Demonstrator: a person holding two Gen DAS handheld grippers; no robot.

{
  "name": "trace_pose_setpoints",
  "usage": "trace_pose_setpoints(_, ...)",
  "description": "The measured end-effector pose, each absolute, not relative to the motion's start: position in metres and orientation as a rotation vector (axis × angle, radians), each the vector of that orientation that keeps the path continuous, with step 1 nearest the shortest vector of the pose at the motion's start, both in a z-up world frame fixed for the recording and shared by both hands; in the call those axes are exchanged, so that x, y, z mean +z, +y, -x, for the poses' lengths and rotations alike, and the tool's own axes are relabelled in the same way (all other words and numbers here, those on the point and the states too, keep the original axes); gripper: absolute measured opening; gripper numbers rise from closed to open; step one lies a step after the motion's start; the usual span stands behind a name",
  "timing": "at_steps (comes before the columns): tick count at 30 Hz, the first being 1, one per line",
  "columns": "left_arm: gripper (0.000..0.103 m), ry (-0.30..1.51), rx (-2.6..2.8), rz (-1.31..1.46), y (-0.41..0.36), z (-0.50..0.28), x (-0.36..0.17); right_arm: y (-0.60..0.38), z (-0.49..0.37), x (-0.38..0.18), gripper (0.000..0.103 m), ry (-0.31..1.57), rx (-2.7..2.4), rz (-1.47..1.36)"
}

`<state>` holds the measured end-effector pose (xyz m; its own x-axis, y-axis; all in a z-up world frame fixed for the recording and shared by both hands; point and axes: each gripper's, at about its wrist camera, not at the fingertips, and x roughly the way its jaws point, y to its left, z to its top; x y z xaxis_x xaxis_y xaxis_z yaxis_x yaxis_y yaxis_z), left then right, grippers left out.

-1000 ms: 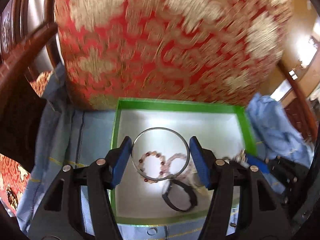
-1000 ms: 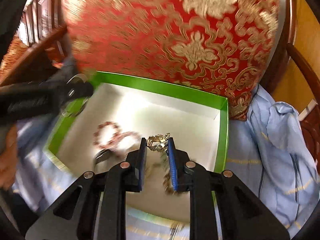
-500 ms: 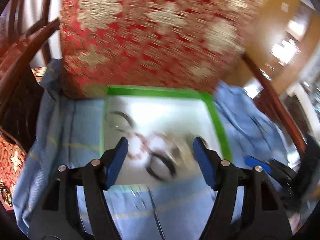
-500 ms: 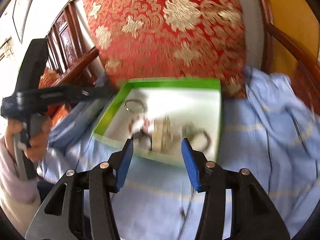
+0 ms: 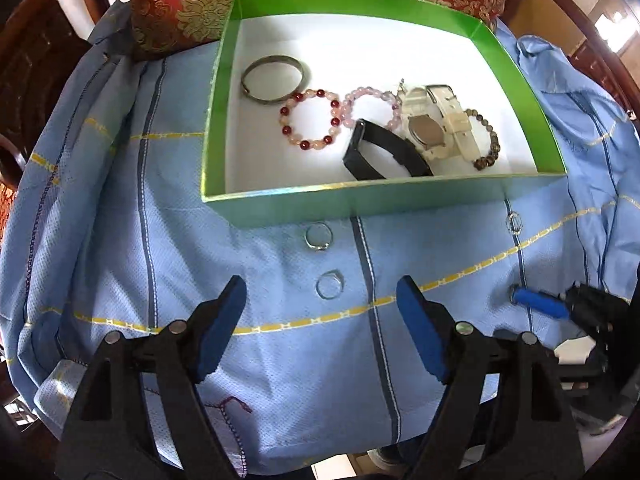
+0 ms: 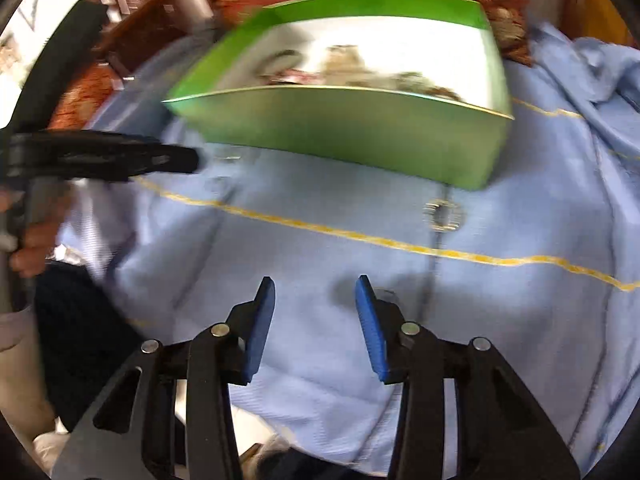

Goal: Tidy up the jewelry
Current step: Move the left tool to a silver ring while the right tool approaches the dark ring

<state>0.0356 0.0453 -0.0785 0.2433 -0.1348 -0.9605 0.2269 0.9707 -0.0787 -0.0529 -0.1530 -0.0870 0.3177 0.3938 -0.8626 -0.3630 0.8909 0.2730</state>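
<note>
On the woven blue cloth (image 5: 120, 220), the left gripper (image 5: 320, 312) hangs spread and empty near 2 thin metal rings (image 5: 319, 236), before the glossy green box (image 5: 320, 204) holding a bangle (image 5: 274, 78), beaded bracelets (image 5: 310, 120) and a white watch (image 5: 434, 124), while the right gripper (image 6: 316, 312) gapes empty

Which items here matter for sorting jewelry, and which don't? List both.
Job: green box; metal bangle, red bead bracelet, white watch, black band inside it; three rings on the cloth.

Lying about: blue cloth, red cushion.
</note>
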Motion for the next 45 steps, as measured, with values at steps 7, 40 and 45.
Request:
trace_pose_setpoints(7, 0.077, 1.313, -0.255, -0.095, 0.040, -0.036, -0.088, -0.170, 0.052, -0.079, 0.043, 1.108, 0.360, 0.059)
trace_pose_setpoints(40, 0.036, 1.399, -0.219, -0.122, 0.013, -0.051, -0.130, -0.147, 0.053, -0.113, 0.042, 1.128, 0.332, 0.116)
trace_pose_setpoints(45, 0.032, 1.407, -0.225, -0.068, 0.028, -0.054, -0.132, -0.143, 0.053, -0.114, 0.042, 1.122, 0.327, 0.132)
